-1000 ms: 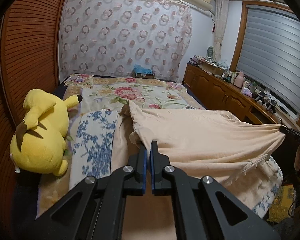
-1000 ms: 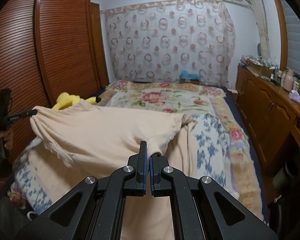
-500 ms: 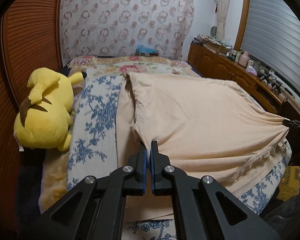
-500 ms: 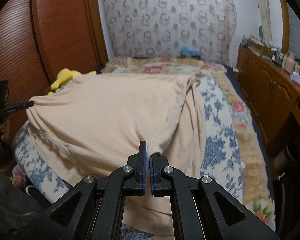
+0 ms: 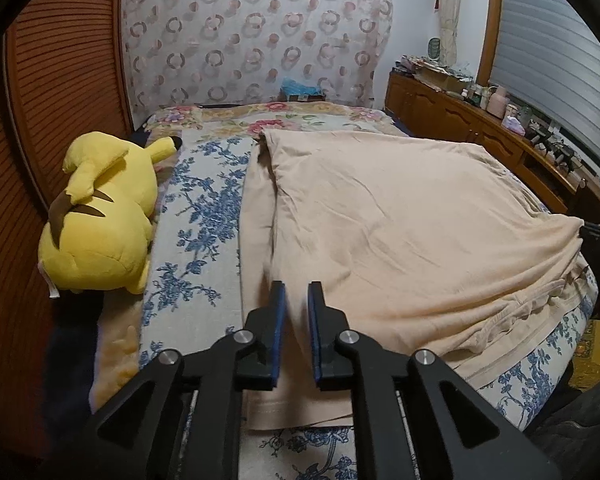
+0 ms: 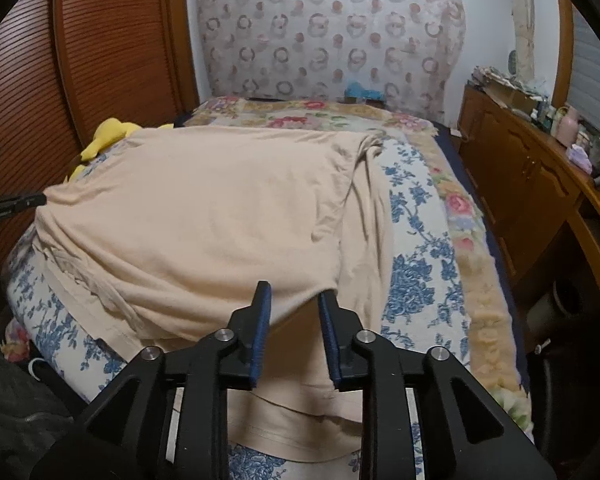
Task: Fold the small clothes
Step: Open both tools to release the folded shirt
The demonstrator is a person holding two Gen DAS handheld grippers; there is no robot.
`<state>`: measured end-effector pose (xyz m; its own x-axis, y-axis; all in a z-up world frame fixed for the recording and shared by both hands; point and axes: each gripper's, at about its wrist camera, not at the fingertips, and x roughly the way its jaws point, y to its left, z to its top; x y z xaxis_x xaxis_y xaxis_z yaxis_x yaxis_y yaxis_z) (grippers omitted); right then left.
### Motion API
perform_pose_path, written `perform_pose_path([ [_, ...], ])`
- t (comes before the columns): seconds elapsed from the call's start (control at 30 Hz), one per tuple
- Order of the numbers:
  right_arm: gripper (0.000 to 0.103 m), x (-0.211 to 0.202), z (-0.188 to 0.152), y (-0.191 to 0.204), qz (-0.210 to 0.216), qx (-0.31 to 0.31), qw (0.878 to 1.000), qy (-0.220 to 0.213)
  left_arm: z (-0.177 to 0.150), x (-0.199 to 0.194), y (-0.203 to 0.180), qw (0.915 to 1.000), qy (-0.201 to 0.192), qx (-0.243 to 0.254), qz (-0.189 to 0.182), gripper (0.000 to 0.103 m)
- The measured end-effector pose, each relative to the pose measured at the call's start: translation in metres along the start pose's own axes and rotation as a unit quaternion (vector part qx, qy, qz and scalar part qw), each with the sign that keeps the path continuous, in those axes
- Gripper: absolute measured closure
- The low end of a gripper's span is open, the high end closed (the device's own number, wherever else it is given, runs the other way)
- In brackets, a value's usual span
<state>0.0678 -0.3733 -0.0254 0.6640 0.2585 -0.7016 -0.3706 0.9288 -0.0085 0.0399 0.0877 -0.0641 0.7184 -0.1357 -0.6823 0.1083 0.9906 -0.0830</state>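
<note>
A beige garment (image 5: 400, 232) lies folded over on itself on the blue floral bedspread (image 5: 204, 216); it also fills the right wrist view (image 6: 204, 216). My left gripper (image 5: 297, 292) is open just above the garment's near left corner, holding nothing. My right gripper (image 6: 294, 294) is open over the garment's near right corner, the folded edge lying loose between its jaws. The left gripper's tips (image 6: 24, 202) show at the far left of the right wrist view, beside the cloth's other corner.
A yellow plush toy (image 5: 100, 220) lies at the bed's left side by the wooden wardrobe (image 5: 52, 92). A wooden sideboard (image 5: 480, 128) with clutter runs along the right. A floral blanket (image 6: 320, 114) covers the far bed.
Both grippers lowered the lifted garment half onto the bed, then opened and let go of it. The cloth now lies flat, folded.
</note>
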Motion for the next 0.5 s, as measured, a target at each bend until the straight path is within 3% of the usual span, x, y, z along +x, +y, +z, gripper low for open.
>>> perform_pose_path([
  [0.07, 0.067, -0.006, 0.002, -0.001, -0.011, -0.003, 1.0, -0.007, 0.001, -0.003, 0.0, 1.0, -0.005, 0.0, 0.004, 0.082],
  [0.23, 0.058, -0.02, 0.009, -0.002, -0.02, -0.007, 0.999, -0.027, 0.002, -0.006, 0.002, 1.0, -0.006, 0.0, 0.004, 0.061],
  [0.37, 0.053, -0.019, 0.013, 0.002, -0.018, -0.011, 0.999, -0.034, 0.0, -0.004, 0.001, 1.0, -0.001, 0.001, 0.0, 0.05],
  [0.5, 0.051, -0.008, 0.015, 0.01, -0.01, -0.014, 0.999, -0.032, -0.001, 0.002, 0.002, 1.0, 0.005, -0.004, 0.0, 0.047],
])
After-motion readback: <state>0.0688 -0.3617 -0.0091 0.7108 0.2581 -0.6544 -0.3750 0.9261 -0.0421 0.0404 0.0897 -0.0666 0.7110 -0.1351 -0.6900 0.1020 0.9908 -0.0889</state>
